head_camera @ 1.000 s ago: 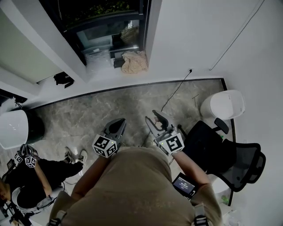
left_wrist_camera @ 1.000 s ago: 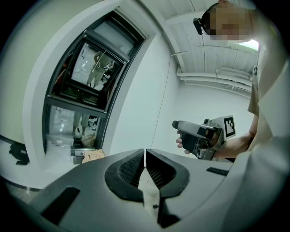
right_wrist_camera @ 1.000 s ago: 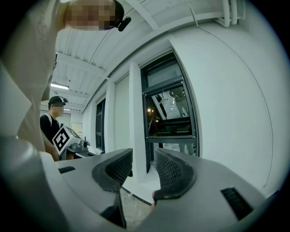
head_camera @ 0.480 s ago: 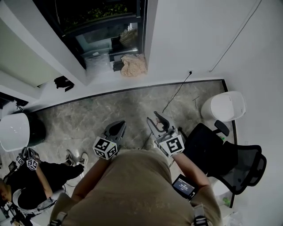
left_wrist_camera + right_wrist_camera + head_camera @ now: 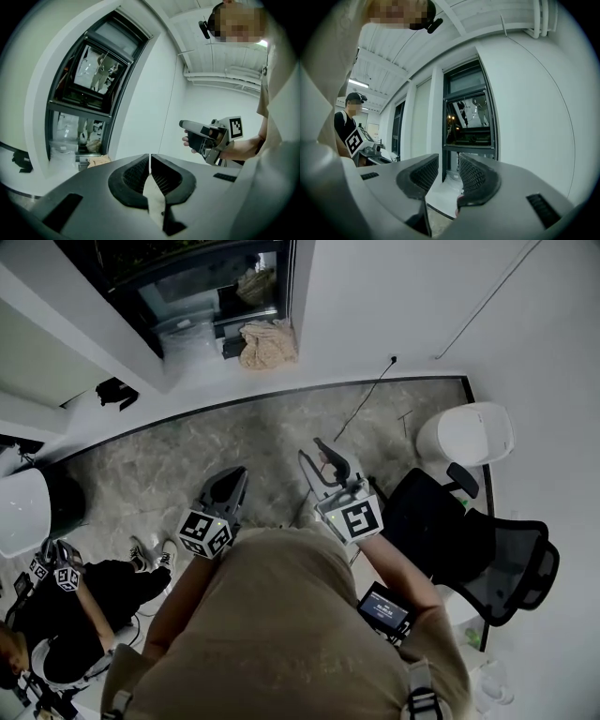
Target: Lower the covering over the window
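The window (image 5: 187, 282) has a dark frame and is set in the white wall ahead, above a pale sill; in the right gripper view the window (image 5: 469, 117) stands straight in front. I see no covering drawn over the glass. My left gripper (image 5: 231, 482) is shut and empty, its pads meeting at the tips (image 5: 150, 160). My right gripper (image 5: 317, 457) points level at the window, open, jaws apart (image 5: 447, 164). They have just been closing a little with nothing between them. The right gripper (image 5: 206, 137) also shows in the left gripper view.
A beige cloth (image 5: 267, 341) lies on the sill. A black office chair (image 5: 473, 559) and a white bin (image 5: 466, 432) stand at the right. A cable (image 5: 370, 404) runs from a wall socket to the floor. Another person (image 5: 70, 610) sits at lower left.
My right gripper has moved a little forward toward the window wall, and its jaws look slightly narrower. The left gripper stays shut and has hardly moved.
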{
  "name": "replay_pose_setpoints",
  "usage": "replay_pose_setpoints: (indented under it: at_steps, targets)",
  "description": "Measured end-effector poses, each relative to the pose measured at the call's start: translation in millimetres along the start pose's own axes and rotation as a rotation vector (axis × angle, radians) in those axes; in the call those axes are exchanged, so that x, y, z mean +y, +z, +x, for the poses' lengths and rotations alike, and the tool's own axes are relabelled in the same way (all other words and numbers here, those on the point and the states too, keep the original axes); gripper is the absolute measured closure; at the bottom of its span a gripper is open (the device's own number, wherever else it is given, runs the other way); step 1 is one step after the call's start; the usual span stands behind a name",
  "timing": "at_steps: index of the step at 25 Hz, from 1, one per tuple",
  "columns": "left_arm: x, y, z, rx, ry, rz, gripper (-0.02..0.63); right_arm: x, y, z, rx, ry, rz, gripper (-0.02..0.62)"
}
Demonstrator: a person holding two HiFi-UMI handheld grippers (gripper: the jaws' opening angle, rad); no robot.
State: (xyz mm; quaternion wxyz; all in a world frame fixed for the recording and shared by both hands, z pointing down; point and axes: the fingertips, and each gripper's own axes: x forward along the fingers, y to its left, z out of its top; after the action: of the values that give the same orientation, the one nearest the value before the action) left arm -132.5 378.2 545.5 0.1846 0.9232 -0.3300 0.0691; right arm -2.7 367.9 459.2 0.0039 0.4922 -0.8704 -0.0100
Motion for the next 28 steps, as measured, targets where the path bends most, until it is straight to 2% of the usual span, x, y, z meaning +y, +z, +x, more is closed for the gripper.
replay_pose_setpoints:
  at_steps: [6,15,28]
  targets:
    - [-0.8,-8.4,-6.2,0.014,-0.008,-0.005,0.591,9.2,-4.5,-6.0,0.007,-0.015,0.023,0.462]
    - [6.1,-12.3,-7.6,0.005,-0.031,-0.022,0.591,21.1,-7.4,1.7,0.026,-0.016,-0.005,0.467]
    - [-4.9,-5.9,-2.1,-0.002,-0.07,-0.014,0.591,21.7,-10.2,-9.8,0.037,-0.037,0.002,0.486]
